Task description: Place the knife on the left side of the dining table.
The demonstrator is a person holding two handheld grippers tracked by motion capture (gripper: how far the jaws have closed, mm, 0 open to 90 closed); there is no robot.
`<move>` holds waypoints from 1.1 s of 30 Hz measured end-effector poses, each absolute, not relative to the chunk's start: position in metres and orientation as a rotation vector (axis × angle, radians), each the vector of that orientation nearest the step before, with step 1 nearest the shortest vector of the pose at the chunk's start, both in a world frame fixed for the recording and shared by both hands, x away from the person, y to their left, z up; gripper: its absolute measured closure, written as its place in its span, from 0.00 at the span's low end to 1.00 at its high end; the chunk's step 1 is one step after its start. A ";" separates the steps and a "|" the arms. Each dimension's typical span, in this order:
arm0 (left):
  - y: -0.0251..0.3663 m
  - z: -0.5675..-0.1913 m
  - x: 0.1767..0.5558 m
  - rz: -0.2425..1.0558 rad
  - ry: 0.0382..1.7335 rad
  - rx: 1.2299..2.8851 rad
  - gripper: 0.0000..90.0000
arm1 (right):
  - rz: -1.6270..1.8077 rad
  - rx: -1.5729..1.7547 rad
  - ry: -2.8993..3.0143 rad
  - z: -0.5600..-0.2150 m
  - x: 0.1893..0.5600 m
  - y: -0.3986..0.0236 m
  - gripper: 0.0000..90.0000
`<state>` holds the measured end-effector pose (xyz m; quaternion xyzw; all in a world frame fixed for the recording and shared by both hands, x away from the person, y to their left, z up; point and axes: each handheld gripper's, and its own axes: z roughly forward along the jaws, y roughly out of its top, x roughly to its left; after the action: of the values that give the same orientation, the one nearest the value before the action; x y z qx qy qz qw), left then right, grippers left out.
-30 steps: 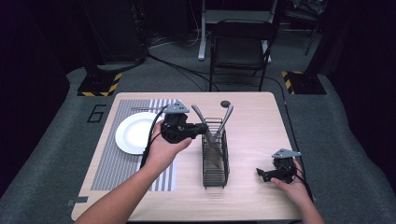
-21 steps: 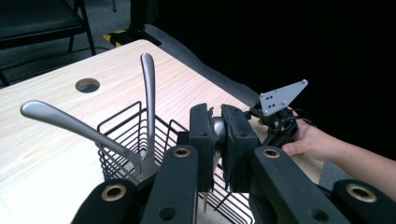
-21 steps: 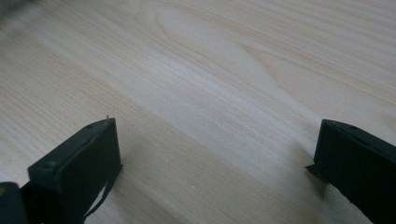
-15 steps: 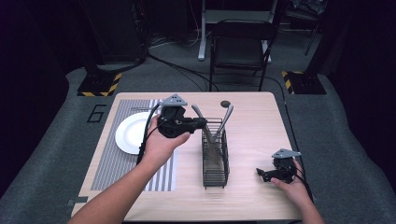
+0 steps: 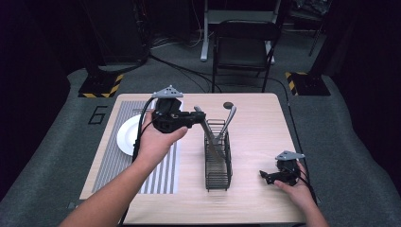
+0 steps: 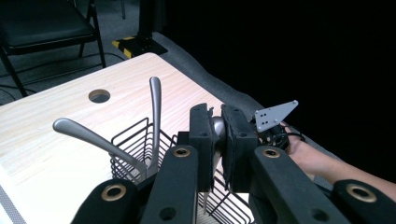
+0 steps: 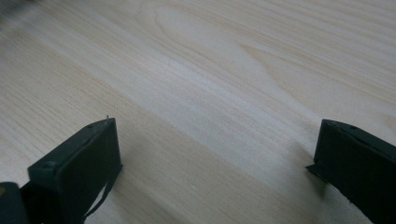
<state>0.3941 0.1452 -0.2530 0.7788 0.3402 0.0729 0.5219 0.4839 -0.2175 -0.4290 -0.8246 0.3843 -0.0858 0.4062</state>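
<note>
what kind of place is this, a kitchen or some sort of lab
Most likely a lab or recording studio, not a kitchen: the wooden table stands on grey carpet amid black walls, cables trail past a folding chair, and yellow-black hazard tape marks stand bases.

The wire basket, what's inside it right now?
The wire basket holds two metal utensils standing handle-up, leaning apart. The left gripper is clamped on a third metal utensil handle above it. Their lower ends are hidden behind the wires and jaws.
</note>
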 end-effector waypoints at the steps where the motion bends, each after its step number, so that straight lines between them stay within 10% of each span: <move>1: 0.146 -0.252 0.394 0.174 0.816 1.865 0.93 | -0.216 -2.080 0.969 -0.429 0.484 -0.217 0.00; 33: 0.205 -0.212 0.374 0.230 0.849 1.799 0.93 | -0.217 -2.080 0.970 -0.429 0.484 -0.217 0.00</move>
<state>0.3741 0.2052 -0.2117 0.7565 0.3572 0.0965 0.5392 0.4839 -0.2175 -0.4290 -0.8246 0.3844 -0.0859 0.4061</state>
